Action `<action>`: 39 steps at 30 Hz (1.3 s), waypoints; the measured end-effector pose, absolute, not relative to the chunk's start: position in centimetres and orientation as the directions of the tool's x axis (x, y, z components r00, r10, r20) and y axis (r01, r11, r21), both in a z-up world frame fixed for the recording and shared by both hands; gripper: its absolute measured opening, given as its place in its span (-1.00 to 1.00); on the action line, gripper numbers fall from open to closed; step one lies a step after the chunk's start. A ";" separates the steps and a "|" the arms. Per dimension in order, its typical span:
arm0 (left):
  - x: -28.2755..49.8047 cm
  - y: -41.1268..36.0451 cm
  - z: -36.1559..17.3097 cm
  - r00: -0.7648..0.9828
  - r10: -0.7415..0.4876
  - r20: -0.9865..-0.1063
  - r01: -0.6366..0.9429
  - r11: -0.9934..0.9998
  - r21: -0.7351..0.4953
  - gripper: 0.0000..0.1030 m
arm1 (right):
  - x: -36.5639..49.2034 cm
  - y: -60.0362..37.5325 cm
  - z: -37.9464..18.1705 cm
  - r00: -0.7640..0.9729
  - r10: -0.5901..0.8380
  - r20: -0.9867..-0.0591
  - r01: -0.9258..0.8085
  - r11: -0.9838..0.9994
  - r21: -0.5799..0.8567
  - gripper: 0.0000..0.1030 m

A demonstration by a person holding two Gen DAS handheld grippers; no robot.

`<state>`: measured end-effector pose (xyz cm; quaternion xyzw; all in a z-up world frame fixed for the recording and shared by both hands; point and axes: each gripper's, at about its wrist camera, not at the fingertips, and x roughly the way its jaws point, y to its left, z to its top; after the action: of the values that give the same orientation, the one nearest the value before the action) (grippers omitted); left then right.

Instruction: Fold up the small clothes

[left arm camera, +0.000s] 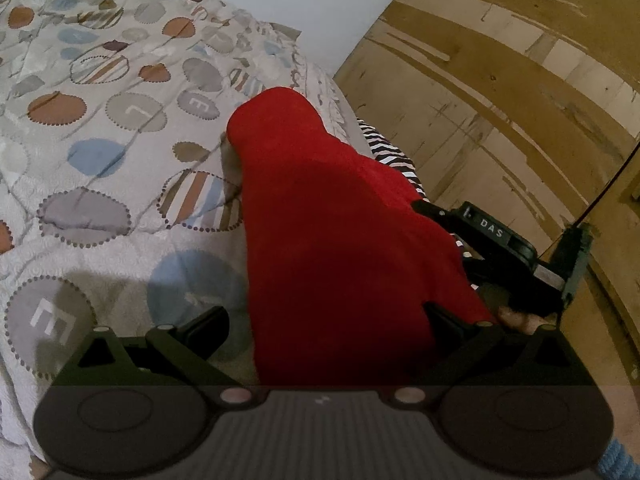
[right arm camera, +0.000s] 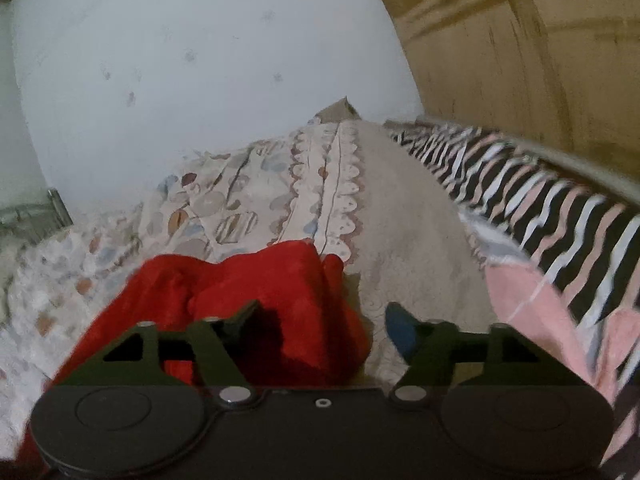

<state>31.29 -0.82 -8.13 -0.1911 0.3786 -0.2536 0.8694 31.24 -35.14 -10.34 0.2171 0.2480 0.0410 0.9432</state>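
On the left is the bed, with a soft quilt (left arm camera: 100, 208) that has round spots on it. The left gripper (left arm camera: 324, 316) hangs just over the quilt. Its jaws are spread wide. The red cloth (left arm camera: 320, 220) runs up between them, but the left finger does not touch it, so nothing is pinched there.

The red cloth is the thing to fold. It lies in a long, bumpy heap on the quilt, close to the side of the bed. It is not flat yet. In the right wrist view one part is bunched up on top of another part.

The right gripper (right arm camera: 320, 320) is just to the right of the heap. Its jaws are spread wide too. The red cloth sits beside its left finger, and bare quilt shows between the fingers. It holds nothing.

I think the job now is to get a good hold on the cloth and lay it flat. Each gripper should pick one corner or one edge, not the fat middle. The jaws should close on the red cloth only, not on the quilt under it. Then both hands can pull gently apart, so the bumps go away.

Further right lies a striped blanket (right arm camera: 540, 208), and past it a wooden wall (left arm camera: 500, 80). The cloth should stay away from that side, so it does not slide off.
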 end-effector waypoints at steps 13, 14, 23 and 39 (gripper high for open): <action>31.4 -0.9 -8.1 0.586 -0.582 -0.563 0.299 0.802 -0.518 1.00 | 32.0 -36.0 -13.6 0.861 0.299 -0.412 -0.035 0.843 0.537 0.30; 31.3 -0.9 -8.1 0.587 -0.582 -0.563 0.298 0.802 -0.518 1.00 | 32.0 -35.8 -13.5 0.861 0.296 -0.415 -0.035 0.846 0.532 0.28; 31.3 -1.0 -8.1 0.587 -0.581 -0.564 0.298 0.803 -0.516 1.00 | 31.9 -35.8 -13.7 0.864 0.290 -0.412 -0.030 0.846 0.532 0.25; 31.4 -0.4 -8.6 0.585 -0.601 -0.545 0.291 0.783 -0.550 1.00 | 31.6 -34.9 -12.9 0.869 0.245 -0.430 -0.013 0.880 0.475 0.20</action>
<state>31.37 -0.43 -8.61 -0.2059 0.3759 -0.2574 0.8660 31.59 -34.88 -12.94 0.2353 0.2466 0.0688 0.9376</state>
